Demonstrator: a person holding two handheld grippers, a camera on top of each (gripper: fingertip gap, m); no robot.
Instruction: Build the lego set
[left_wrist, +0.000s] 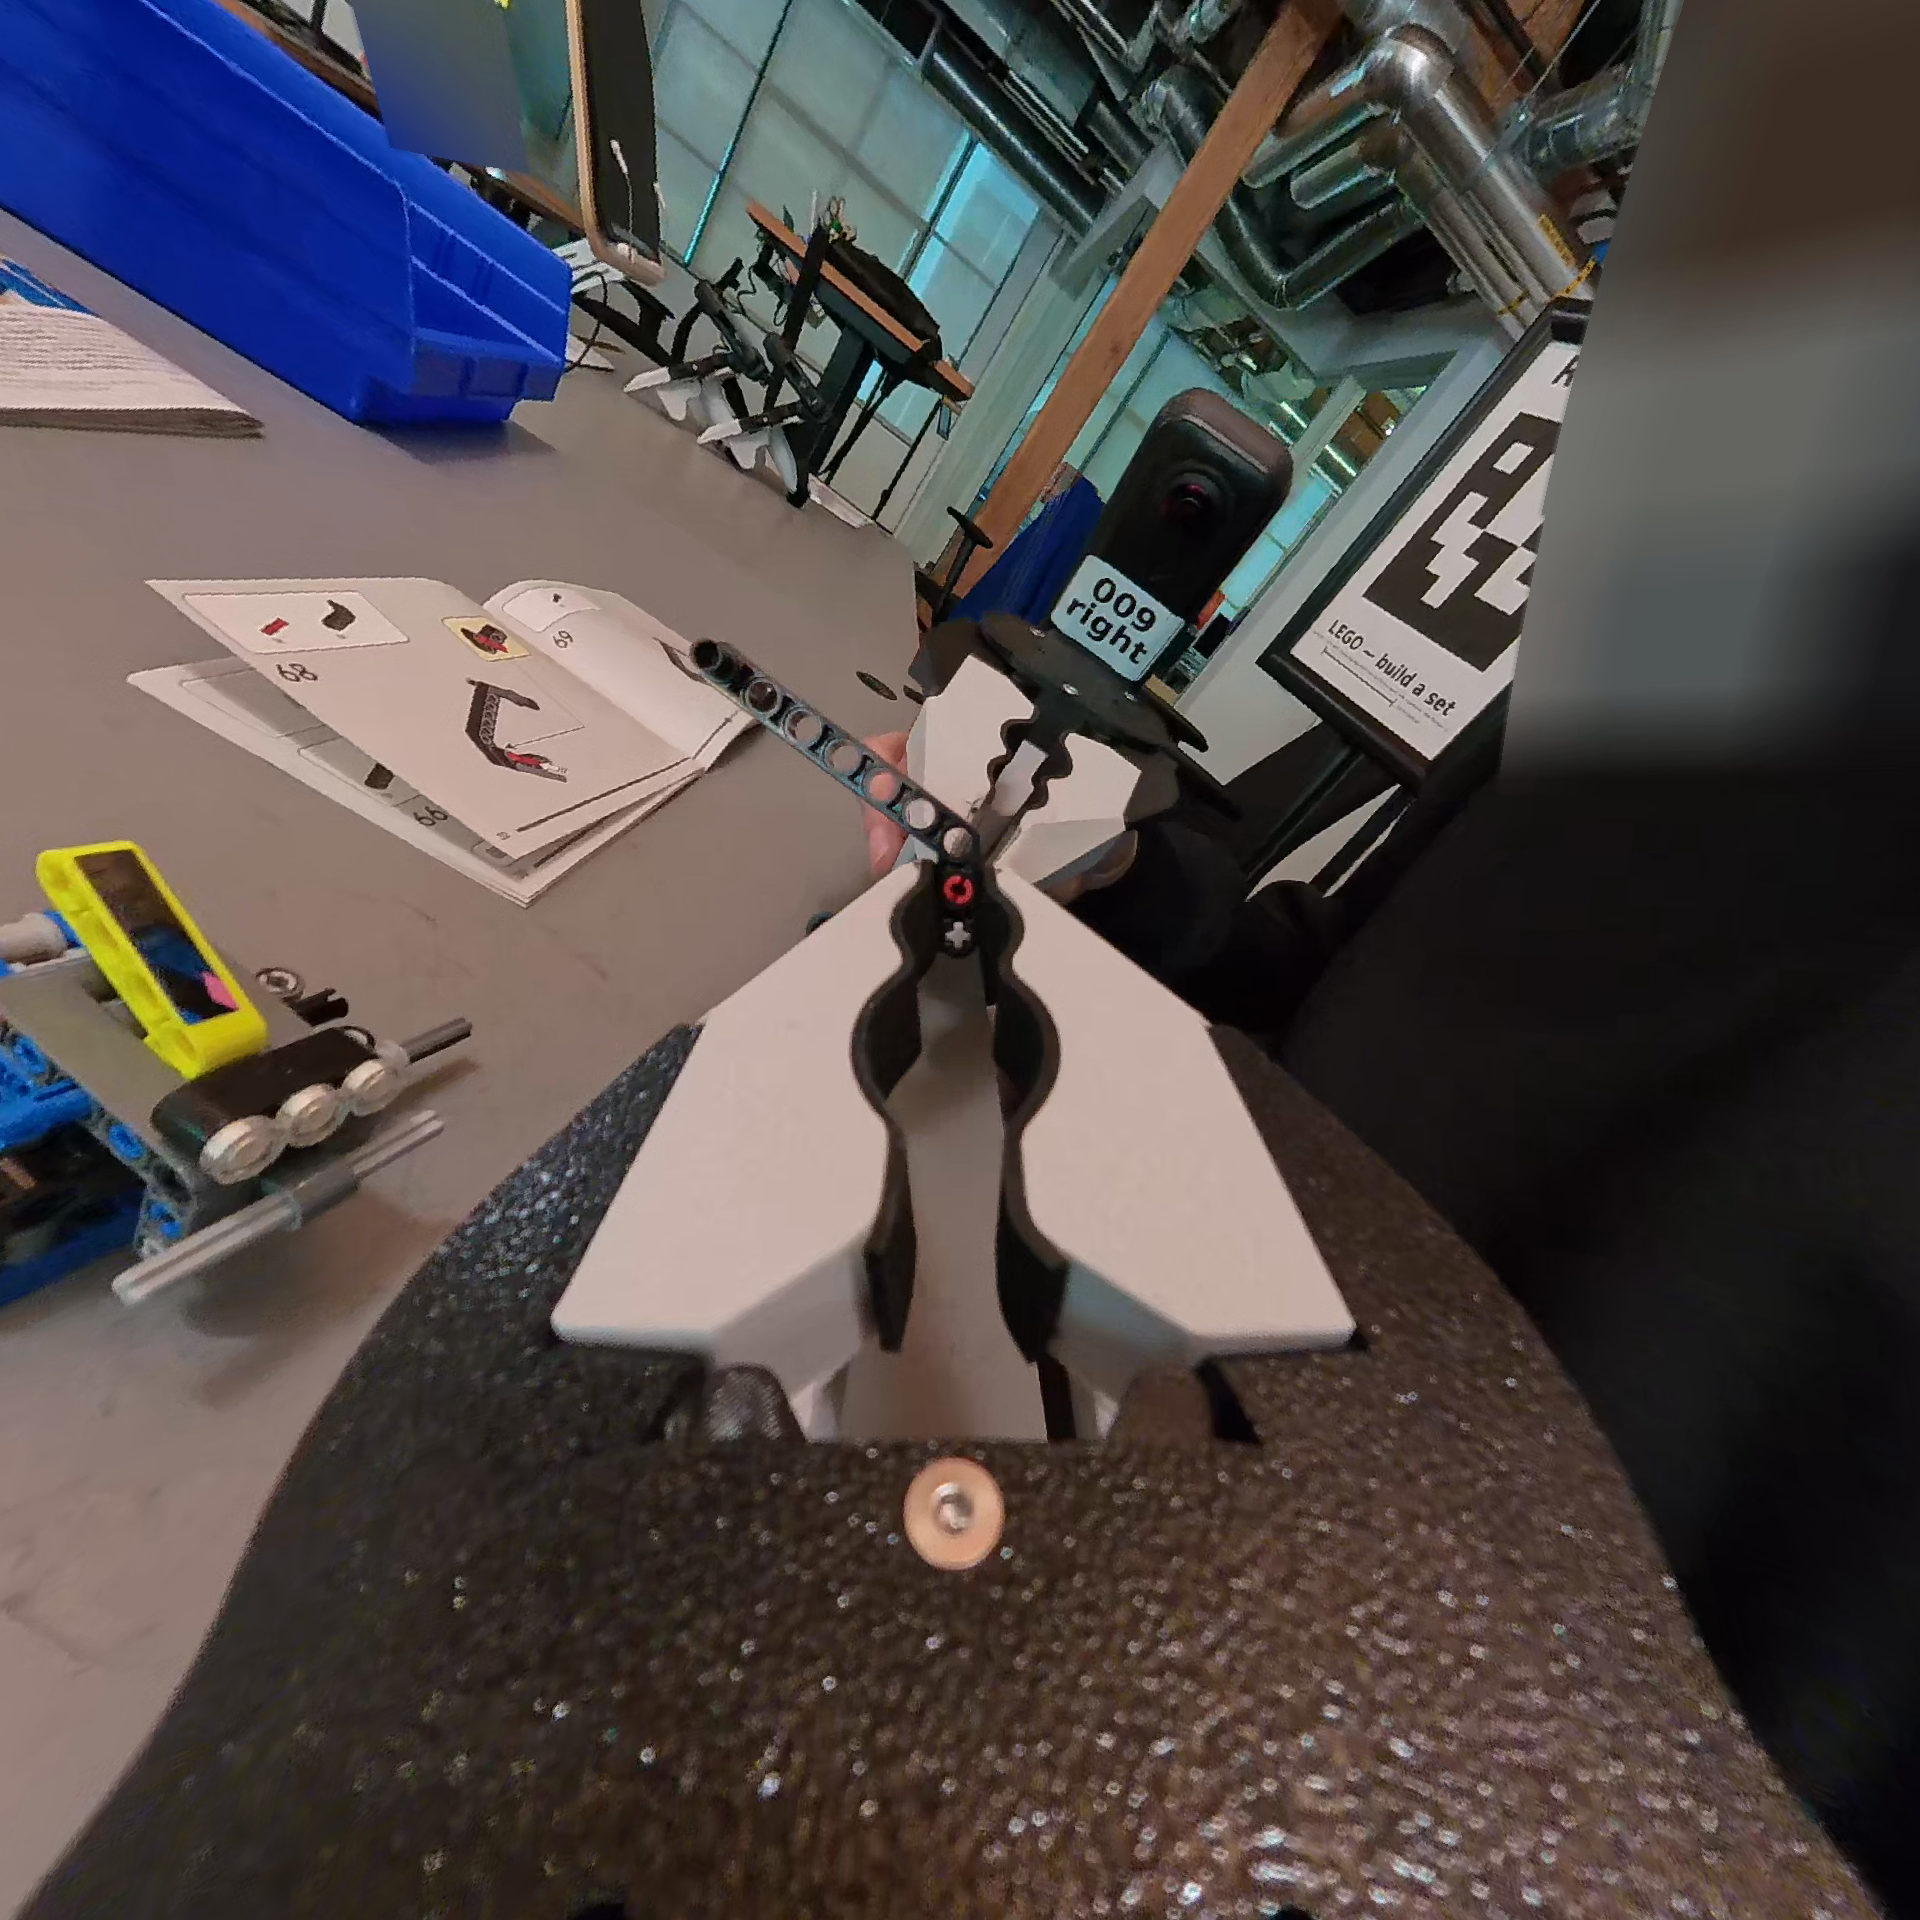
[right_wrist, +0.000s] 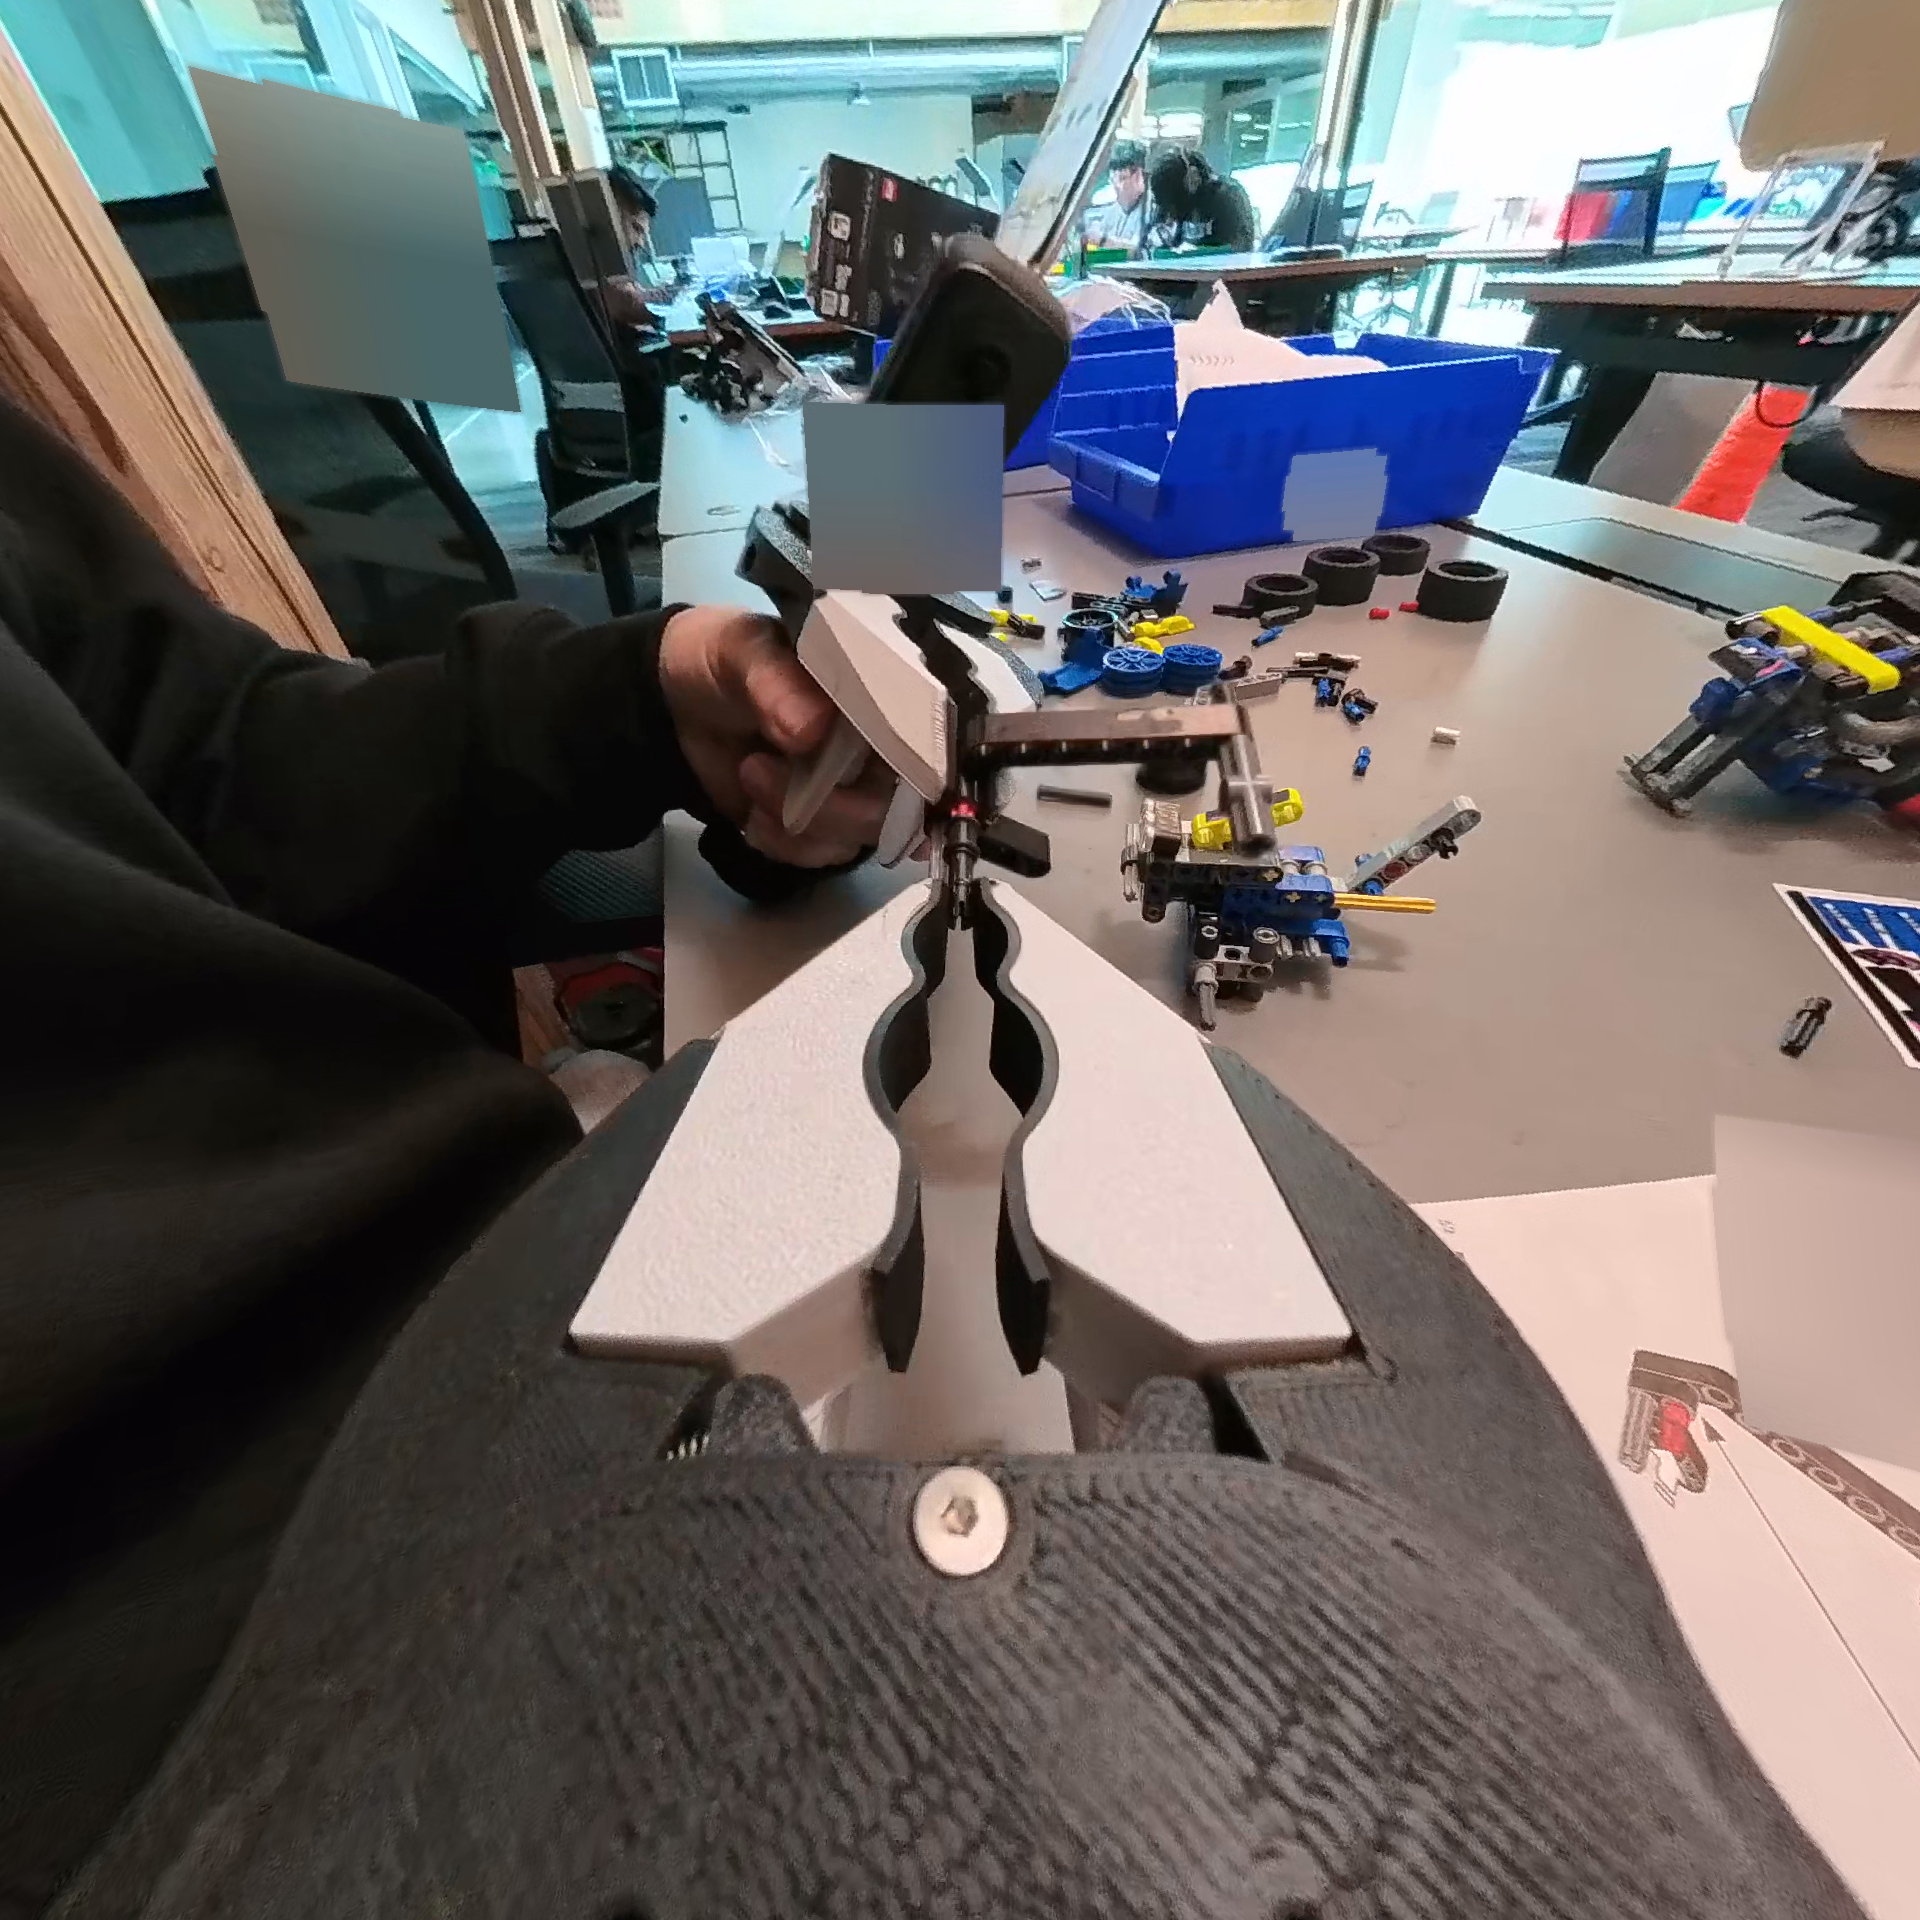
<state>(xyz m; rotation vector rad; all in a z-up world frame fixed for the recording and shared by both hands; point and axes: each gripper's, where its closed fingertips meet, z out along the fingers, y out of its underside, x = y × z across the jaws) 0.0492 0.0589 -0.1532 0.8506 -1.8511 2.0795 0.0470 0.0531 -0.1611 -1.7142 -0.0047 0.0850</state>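
My left gripper (left_wrist: 956, 906) is shut on the short arm of a black bent beam with holes (left_wrist: 831, 743), held above the grey table (left_wrist: 623, 499). The beam's long arm reaches up and to the left. A red-collared pin (left_wrist: 957, 889) sits in the beam's hole at my fingertips. My right gripper (right_wrist: 961, 902) faces the left one (right_wrist: 914, 727) tip to tip. It is shut on the thin dark end of that pin (right_wrist: 963, 831), which runs into the beam (right_wrist: 1112, 732). The right gripper also shows in the left wrist view (left_wrist: 1013, 779).
A blue bin (right_wrist: 1299, 447), black tyres (right_wrist: 1351, 577), scattered small pieces and two part-built blue and yellow models (right_wrist: 1247, 862) (right_wrist: 1808, 696) lie beyond. An open instruction booklet (left_wrist: 436, 717) and a model with a yellow frame (left_wrist: 156, 966) lie to the left. A person's sleeve (right_wrist: 312, 779) is on the left. Left and right tips are no more than a few centimetres apart.
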